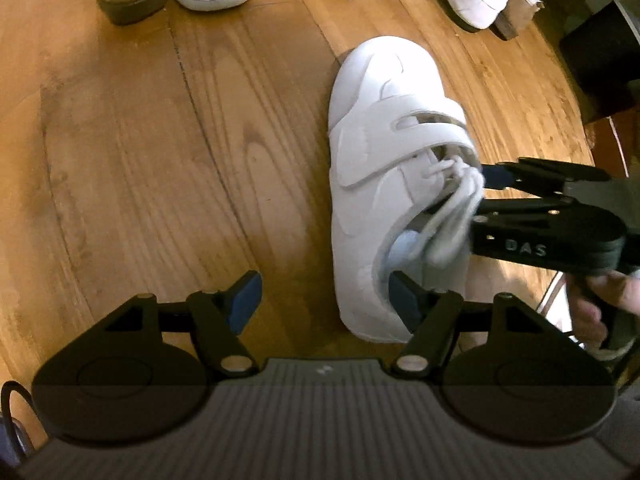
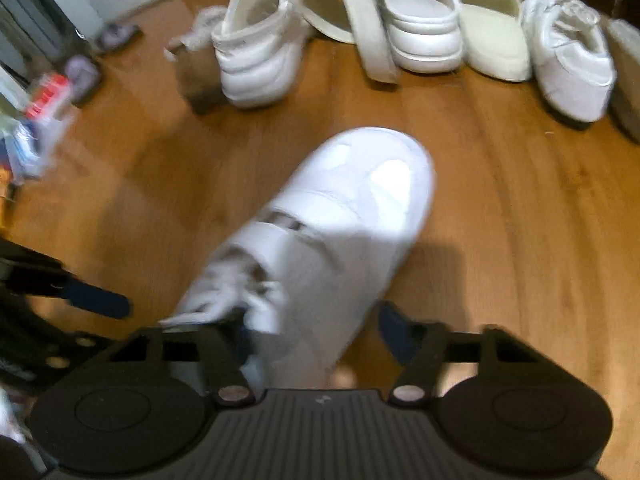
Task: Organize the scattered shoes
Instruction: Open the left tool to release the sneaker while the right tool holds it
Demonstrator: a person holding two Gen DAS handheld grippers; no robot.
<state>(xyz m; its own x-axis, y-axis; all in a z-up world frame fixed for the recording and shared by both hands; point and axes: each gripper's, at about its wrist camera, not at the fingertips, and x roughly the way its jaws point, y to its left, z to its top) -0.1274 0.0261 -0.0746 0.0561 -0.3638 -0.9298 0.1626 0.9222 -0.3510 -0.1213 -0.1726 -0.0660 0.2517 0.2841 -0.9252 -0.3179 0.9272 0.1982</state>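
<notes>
- Left tool point(image 1: 324, 300), jaws apart, hovers at the heel of the white strap sneaker point(image 1: 384, 152).
- Right tool point(image 2: 316, 332), marked "DAS", straddles the sneaker's laced collar, jaws spread.
- Sneaker lies on the wood floor point(image 1: 160, 160); other white shoes point(image 2: 416, 20) sit beyond its toe.

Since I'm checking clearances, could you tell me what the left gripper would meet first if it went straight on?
Probably bare wooden floor: the left gripper points past the white strap sneaker, though its right finger might graze the heel; depth is unclear.
</notes>
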